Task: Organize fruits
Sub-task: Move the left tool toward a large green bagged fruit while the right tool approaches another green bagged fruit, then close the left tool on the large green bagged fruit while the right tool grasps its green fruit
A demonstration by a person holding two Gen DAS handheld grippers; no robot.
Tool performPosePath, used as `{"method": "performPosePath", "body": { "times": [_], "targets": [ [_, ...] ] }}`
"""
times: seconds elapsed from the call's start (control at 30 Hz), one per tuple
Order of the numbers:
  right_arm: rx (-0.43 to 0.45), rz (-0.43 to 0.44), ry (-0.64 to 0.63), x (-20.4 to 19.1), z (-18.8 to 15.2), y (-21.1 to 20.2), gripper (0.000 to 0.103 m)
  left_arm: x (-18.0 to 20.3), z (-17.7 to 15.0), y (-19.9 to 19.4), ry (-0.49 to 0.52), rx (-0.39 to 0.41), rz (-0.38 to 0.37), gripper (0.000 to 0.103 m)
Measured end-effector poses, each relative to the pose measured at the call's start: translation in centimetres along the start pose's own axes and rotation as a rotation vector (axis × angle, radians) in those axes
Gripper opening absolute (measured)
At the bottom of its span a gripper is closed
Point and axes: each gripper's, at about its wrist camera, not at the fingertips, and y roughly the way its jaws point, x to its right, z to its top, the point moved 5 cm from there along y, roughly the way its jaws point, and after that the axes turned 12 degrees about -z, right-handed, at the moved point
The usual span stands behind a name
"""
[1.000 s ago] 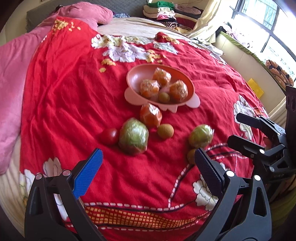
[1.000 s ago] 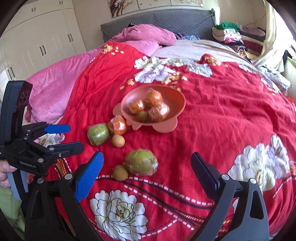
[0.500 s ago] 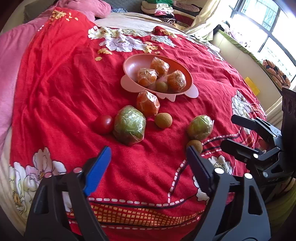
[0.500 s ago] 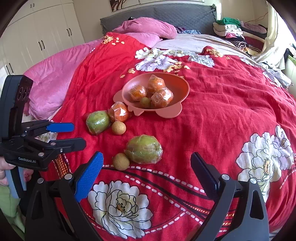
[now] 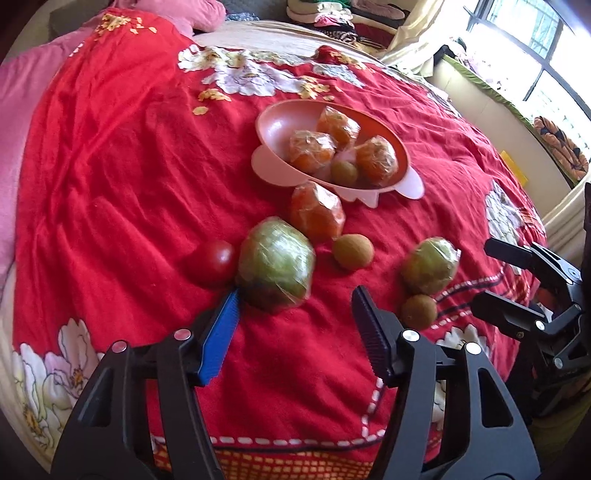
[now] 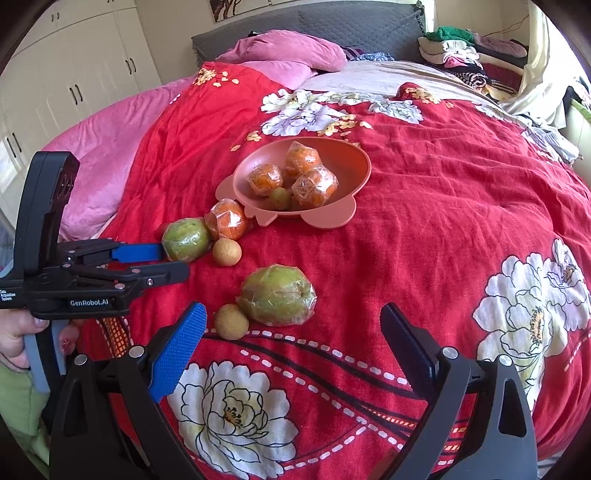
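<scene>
So it's a bed with a red floral quilt [image 6: 443, 206], pink bowl [image 6: 354, 162], wardrobe [image 6: 74, 74] behind; both grippers [image 5: 295, 325] [image 6: 291, 343] spread wide, holding nothing.

Red floral bedspread [image 6: 443, 206], grey headboard [image 6: 314, 22], white wardrobe [image 6: 74, 66], sunlit window [image 5: 546, 48]

From my remote seat, the only clear lettering I can read is "GenRobot.AI", printed in white on the black body of the left gripper [image 6: 168, 264], seen side-on in the right wrist view. At the far left edge of the same tool I see a few smaller white lines; the last looks like "System", while the lines above it are too small and cut off for me to read. In the left wrist view I find no legible text. The wrapped fruit carries no label I can make out.
</scene>
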Motion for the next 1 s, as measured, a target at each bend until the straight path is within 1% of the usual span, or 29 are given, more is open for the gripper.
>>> {"method": "performPosePath", "body": {
  "times": [0.1,0.13,0.17,0.2,0.23,0.37,0.4,0.5,0.67,1.0],
  "targets": [
    [-0.010,0.000,0.002,0.0,0.0,0.5,0.093,-0.2,0.1,0.0,-0.002,0.003,-0.003,0.054],
    [-0.013,0.009,0.003,-0.1,0.0,0.7,0.091,-0.3,0.2,0.1,0.000,0.001,-0.002,0.054],
    [-0.018,0.012,0.003,-0.2,0.0,0.8,0.084,-0.3,0.4,0.3,0.001,-0.002,-0.002,0.054],
    [-0.027,0.014,0.005,-0.2,0.0,1.1,0.081,-0.3,0.5,0.4,0.001,-0.002,-0.002,0.054],
    [-0.033,0.023,0.004,-0.3,0.0,1.3,0.080,-0.4,0.6,0.4,0.002,-0.001,-0.004,0.054],
    [-0.059,0.043,0.008,-0.7,-0.2,2.1,0.064,-0.2,1.0,0.9,0.019,-0.009,-0.001,0.054],
    [-0.064,0.047,0.010,-0.8,-0.2,2.3,0.061,-0.1,1.0,1.0,0.025,-0.012,0.003,0.054],
    [-0.077,0.070,0.028,-0.9,-0.1,3.0,0.058,0.0,1.3,1.2,0.035,-0.015,0.003,0.054],
    [-0.084,0.087,0.029,-1.1,0.2,3.7,0.055,-0.1,1.6,2.0,0.047,-0.024,0.011,0.053],
    [-0.063,0.102,0.030,-1.4,0.5,4.3,0.049,-0.7,1.8,2.8,0.055,-0.017,0.033,0.042]
  ]
}}
